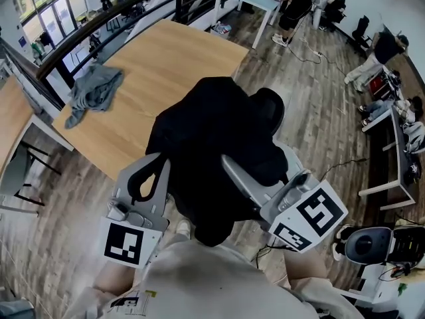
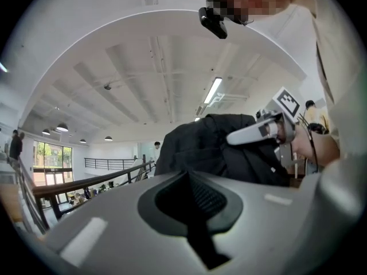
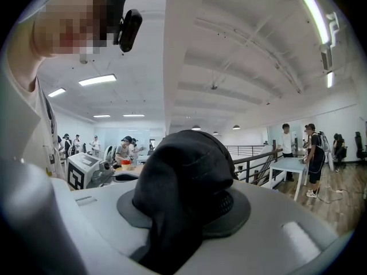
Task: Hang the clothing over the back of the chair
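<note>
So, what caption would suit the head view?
Left gripper and right gripper hold a black garment beside a wooden table bearing grey clothing.

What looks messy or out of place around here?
A grey garment lies crumpled in a heap near one corner of the wooden table, neither folded nor hung. Nothing looks spilled or broken.

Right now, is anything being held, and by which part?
The black garment: the right tool pinches a bunched fold of it, and the left tool looks shut on its other edge.
</note>
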`<action>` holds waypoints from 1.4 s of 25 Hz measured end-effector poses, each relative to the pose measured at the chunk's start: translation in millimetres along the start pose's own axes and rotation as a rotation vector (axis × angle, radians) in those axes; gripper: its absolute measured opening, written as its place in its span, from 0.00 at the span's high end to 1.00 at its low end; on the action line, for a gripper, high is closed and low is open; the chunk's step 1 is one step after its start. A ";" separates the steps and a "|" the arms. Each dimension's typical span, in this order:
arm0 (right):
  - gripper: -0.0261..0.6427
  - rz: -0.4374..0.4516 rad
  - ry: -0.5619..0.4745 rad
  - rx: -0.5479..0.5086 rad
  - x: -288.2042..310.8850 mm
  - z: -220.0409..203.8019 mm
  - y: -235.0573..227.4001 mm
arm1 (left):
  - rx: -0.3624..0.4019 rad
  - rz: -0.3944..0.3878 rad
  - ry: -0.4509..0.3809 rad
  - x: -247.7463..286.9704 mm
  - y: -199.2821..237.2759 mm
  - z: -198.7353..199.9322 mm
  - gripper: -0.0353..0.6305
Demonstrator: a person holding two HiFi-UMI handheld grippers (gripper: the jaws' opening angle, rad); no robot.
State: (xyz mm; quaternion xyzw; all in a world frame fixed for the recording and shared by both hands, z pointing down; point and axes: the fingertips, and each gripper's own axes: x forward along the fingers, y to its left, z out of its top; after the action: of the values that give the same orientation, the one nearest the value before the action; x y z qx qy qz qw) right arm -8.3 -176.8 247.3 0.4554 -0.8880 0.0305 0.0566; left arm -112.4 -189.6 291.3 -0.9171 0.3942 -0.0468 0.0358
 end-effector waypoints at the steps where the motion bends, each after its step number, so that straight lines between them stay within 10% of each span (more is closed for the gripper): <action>1: 0.71 -0.001 -0.013 -0.004 0.4 4.6 -4.3 | 0.006 0.004 -0.004 2.7 1.1 2.6 0.95; 12: 0.71 0.012 -0.027 0.006 19.8 5.1 -33.8 | -0.008 0.035 0.025 21.0 -5.3 -10.8 0.95; 35: 0.70 -0.248 -0.113 -0.076 -24.3 65.1 -244.8 | 0.001 -0.109 -0.035 147.4 -62.5 14.7 0.95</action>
State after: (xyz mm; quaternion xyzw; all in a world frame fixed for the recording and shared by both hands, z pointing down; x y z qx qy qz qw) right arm 199.9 -306.9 180.3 0.5600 -0.8272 -0.0359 0.0271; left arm 35.2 -253.3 291.6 -0.9378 0.3431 -0.0329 0.0405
